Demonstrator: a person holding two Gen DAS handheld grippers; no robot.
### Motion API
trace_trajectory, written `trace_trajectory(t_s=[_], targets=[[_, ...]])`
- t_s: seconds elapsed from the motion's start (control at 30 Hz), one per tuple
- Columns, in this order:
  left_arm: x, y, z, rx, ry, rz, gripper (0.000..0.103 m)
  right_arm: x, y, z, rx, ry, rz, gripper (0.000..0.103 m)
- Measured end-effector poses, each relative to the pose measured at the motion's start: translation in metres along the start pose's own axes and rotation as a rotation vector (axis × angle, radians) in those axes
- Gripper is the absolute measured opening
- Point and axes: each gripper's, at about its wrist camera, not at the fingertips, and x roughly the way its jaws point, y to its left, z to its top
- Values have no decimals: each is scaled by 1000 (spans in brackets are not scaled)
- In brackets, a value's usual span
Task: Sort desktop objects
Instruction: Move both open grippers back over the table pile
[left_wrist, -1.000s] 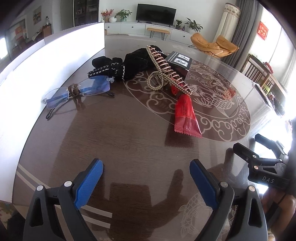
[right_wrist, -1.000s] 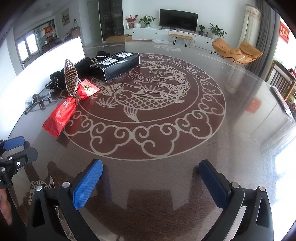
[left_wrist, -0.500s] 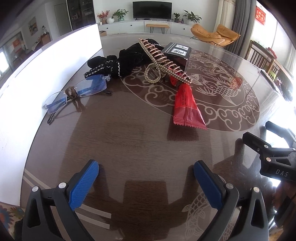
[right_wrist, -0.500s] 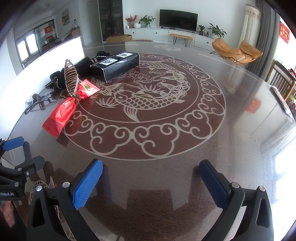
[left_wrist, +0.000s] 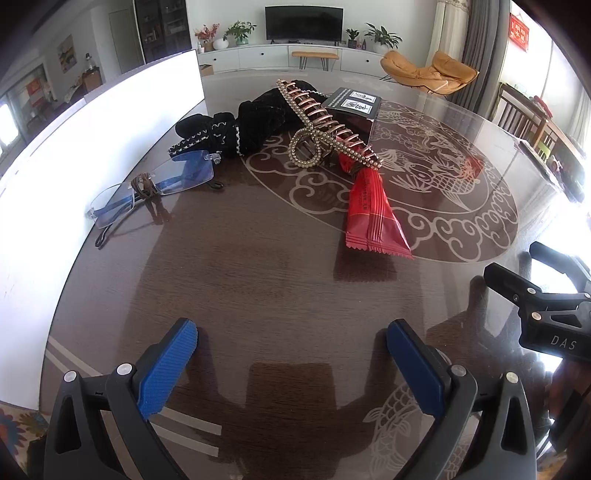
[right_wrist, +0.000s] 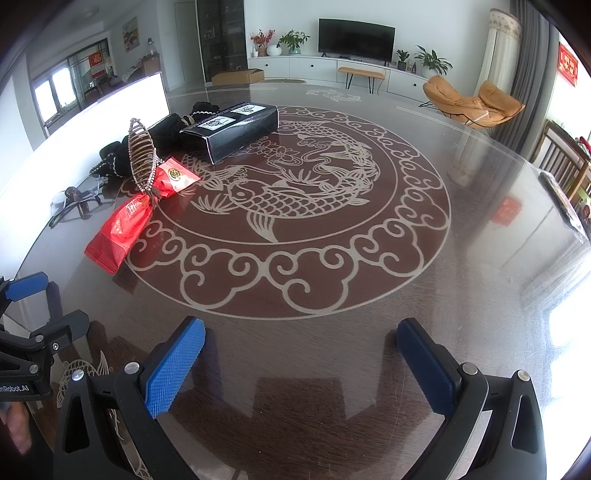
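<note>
Several objects cluster at the table's far left. A red snack packet (left_wrist: 371, 214) (right_wrist: 127, 221) lies flat with a beaded gold hair claw (left_wrist: 325, 127) (right_wrist: 142, 157) resting across its far end. Behind them are a black fabric piece (left_wrist: 243, 127) (right_wrist: 162, 134) and a black box (left_wrist: 354, 110) (right_wrist: 232, 129). Rimless glasses (left_wrist: 155, 186) (right_wrist: 75, 197) lie leftmost. My left gripper (left_wrist: 291, 354) hovers open over bare table, well short of the packet. My right gripper (right_wrist: 301, 350) stands open too, nothing between its fingers, to the right of the left one.
A white board (left_wrist: 92, 125) stands along the round table's left edge. The glass tabletop (right_wrist: 461, 236) carries a fish medallion pattern. Chairs (right_wrist: 476, 103) and a TV cabinet sit beyond the far rim. Each gripper shows at the edge of the other's view.
The left gripper's jaws have spread a little wider and its view has rolled and shifted slightly. The right gripper and all objects have stayed put.
</note>
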Motion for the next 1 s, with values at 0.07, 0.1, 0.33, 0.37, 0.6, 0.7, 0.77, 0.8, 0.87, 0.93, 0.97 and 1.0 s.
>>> trace_trajectory(t_s=[0.07,0.1,0.33,0.37,0.6,0.7,0.77,0.8,0.87,0.93,0.97,1.0], targets=[[0,0,0,0,0,0,103,0,0,0,0,0,0,103],[0,0,0,-1,0,0,103,0,0,0,0,0,0,103],[1,0,0,-1,1,0,103,0,0,0,0,0,0,103],[1,1,-1,-3,1,4,103,0,0,0,0,0,0,103],[3,18,-2,-81,0,47,103,0,0,0,0,0,0,103],[3,21,-2,-94,4,57,103,0,0,0,0,0,0,103],[3,27,-4,-123,7,73,103,0,0,0,0,0,0,103],[3,31,-5,-142,9,84,103,0,0,0,0,0,0,103],[3,40,-5,-184,10,104,103,0,0,0,0,0,0,103],[3,46,-6,-215,8,115,103,0,0,0,0,0,0,103],[3,48,-7,-225,6,115,103,0,0,0,0,0,0,103],[3,50,-8,-232,4,116,103,0,0,0,-1,0,0,103]])
